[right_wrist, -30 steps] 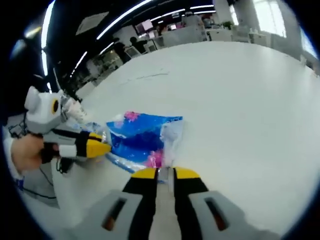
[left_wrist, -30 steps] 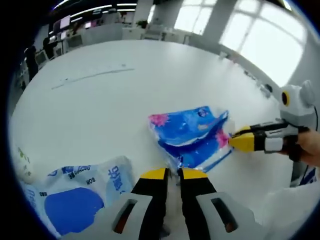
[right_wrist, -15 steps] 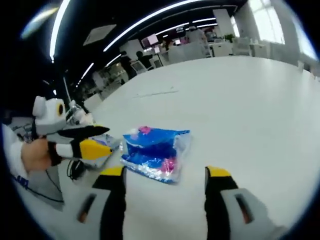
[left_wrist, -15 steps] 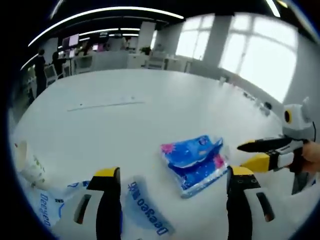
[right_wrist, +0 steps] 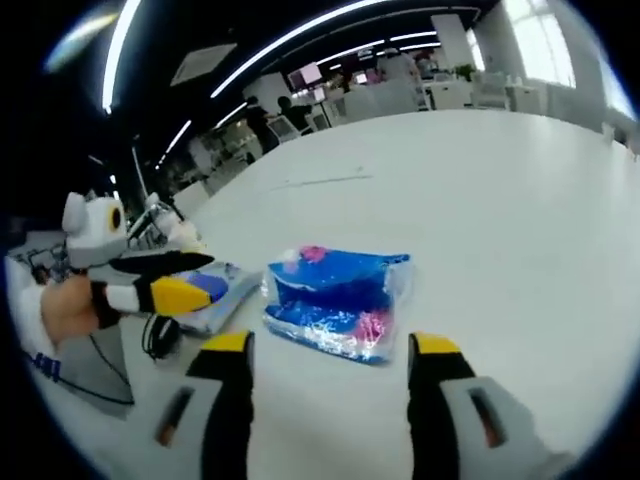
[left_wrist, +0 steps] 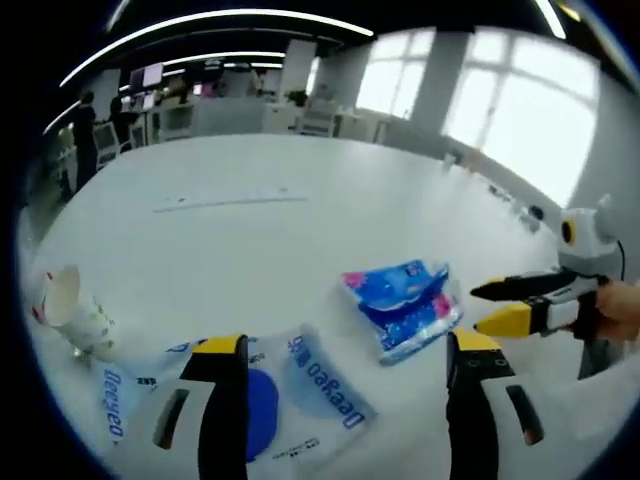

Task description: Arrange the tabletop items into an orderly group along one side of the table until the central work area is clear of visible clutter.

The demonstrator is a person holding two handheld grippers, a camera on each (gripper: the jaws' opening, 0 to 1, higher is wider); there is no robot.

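Observation:
A blue tissue pack with pink flowers (left_wrist: 402, 308) (right_wrist: 338, 301) lies flat on the white table (left_wrist: 260, 230), free of both grippers. Nearer me, a white and blue Deeyeo pack (left_wrist: 270, 395) rests partly between the jaws of my left gripper (left_wrist: 340, 350), which stands open above it. A paper cup (left_wrist: 70, 310) lies tipped at the left. My right gripper (right_wrist: 328, 345) is open just short of the blue tissue pack; it also reaches into the left gripper view (left_wrist: 512, 305) from the right. The left gripper (right_wrist: 175, 278) enters the right gripper view, over the Deeyeo pack (right_wrist: 215, 292).
A hand (right_wrist: 65, 310) holds the left gripper at the table's edge, with a dark cable (right_wrist: 155, 335) beside it. A thin strip (left_wrist: 230, 198) lies far across the table. Desks, monitors and people stand beyond the table.
Both grippers held corners of the blue tissue pack a second ago. They have opened, let it go and drawn back, and the pack now lies flat on the table.

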